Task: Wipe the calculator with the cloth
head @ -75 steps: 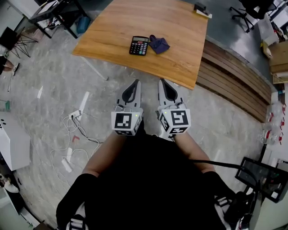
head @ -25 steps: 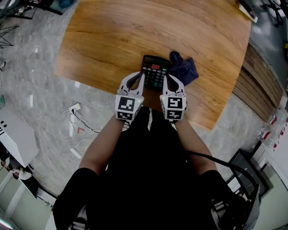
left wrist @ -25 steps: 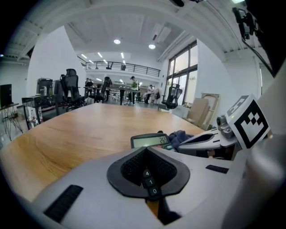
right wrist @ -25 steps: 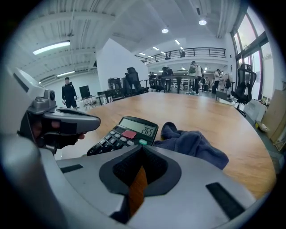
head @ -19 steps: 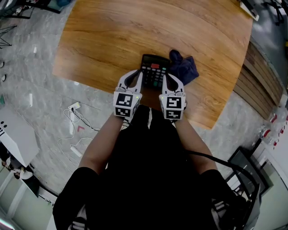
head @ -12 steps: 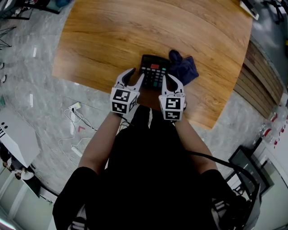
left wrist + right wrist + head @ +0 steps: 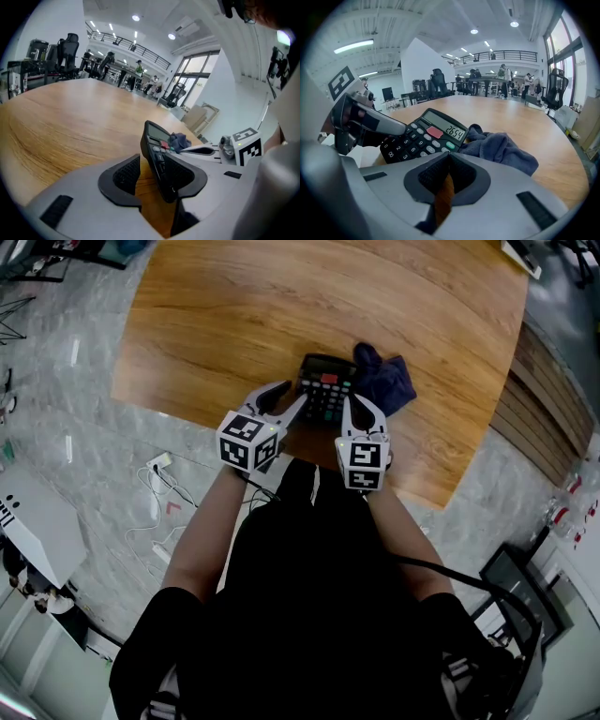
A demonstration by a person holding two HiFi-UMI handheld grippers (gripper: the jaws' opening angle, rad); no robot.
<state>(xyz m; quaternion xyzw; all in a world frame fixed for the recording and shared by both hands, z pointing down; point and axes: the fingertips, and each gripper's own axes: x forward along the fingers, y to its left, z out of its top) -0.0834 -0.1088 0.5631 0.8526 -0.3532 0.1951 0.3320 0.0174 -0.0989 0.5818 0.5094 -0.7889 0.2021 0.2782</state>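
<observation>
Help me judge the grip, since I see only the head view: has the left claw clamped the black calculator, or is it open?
Observer: The left claw has just been opening; its jaws stand wide apart, with the near edge of the black plastic desk calculator between them, not clamped.
Operator: And the right claw?
Observer: The right claw is shut, tips together, nothing between them.
Operator: Is the calculator switched on?
Observer: Yes, its display reads 2654, seen from the right gripper view.
</observation>
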